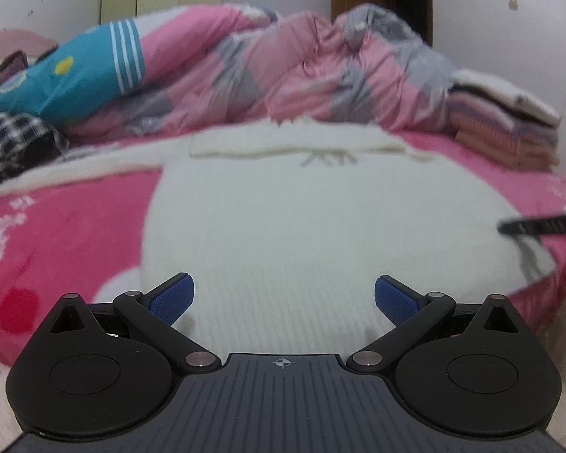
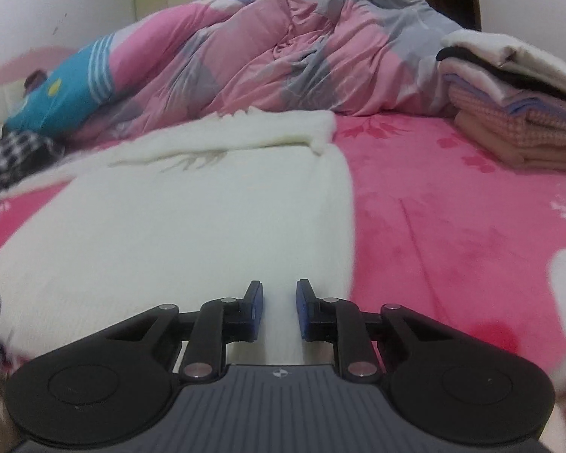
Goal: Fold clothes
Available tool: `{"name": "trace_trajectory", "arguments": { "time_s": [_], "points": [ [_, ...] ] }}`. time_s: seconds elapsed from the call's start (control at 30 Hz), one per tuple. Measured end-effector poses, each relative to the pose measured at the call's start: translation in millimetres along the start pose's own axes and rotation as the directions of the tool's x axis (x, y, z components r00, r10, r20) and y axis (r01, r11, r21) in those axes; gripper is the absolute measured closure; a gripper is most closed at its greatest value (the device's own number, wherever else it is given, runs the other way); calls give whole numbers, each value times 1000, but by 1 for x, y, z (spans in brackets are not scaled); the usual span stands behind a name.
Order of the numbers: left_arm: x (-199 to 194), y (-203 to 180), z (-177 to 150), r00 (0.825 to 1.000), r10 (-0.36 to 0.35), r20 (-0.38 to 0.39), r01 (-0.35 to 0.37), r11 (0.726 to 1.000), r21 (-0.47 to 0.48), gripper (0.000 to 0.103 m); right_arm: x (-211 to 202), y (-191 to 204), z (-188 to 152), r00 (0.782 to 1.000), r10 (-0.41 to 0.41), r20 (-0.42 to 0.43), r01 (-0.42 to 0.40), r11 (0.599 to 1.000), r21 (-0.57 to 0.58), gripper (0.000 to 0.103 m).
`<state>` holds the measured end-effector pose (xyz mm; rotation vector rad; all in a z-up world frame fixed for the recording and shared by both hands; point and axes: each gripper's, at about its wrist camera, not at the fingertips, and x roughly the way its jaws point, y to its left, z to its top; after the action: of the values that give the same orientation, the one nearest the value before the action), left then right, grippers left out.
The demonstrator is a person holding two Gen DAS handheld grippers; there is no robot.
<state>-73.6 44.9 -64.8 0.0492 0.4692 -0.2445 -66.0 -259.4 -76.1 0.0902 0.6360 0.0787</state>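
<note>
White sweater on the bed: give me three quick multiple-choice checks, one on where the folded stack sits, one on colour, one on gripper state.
1. The folded stack lies
A. at the far right of the bed
B. on the white sweater
C. on the floor

2. The bedsheet is
A. green
B. pink
C. black

3. The left gripper is
A. shut on the sweater
B. out of view
C. open

Key: 1 A, the pile rests at the right beside the quilt. 2 B, pink shows around the white sweater. 3 C, its fingers stand wide apart, gripping nothing.
</note>
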Motion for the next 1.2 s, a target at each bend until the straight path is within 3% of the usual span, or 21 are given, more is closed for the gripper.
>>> {"name": "trace_trajectory", "arguments": {
  "time_s": [0.2,0.37,0.53,0.67,0.77,0.83,0.93,1.1,1.2],
  "points": [
    [12,2,6,1000,2,23,-2,1000,18,0,-27,-9,-23,996,-17,-89,19,1000,16,86],
    [18,5,8,1000,-1,23,1,1000,1,0,-39,-30,-12,995,-56,-88,64,993,96,85],
    [15,8,9,1000,6,11,-6,1000,-8,0,-28,-43,12,997,68,-21,-61,969,239,84],
    [23,8,13,999,-41,-28,40,999,-29,0,-12,-18,27,989,144,33,-147,976,163,84],
    [35,1,19,998,-67,-13,67,997,-27,0,12,1,30,981,188,38,-192,974,118,84],
    [45,-3,20,998,-62,-5,62,998,-29,2,30,8,28,979,200,30,-202,973,110,84],
    [59,-1,12,995,-36,-90,32,998,-51,13,53,17,16,986,167,26,-168,983,72,84],
    [26,11,-6,993,-30,-111,31,999,8,15,47,14,3,980,185,73,-190,979,71,84],
    [2,20,-13,990,-25,-141,31,999,40,22,49,11,2,977,200,79,-206,976,77,84]
  ]
}}
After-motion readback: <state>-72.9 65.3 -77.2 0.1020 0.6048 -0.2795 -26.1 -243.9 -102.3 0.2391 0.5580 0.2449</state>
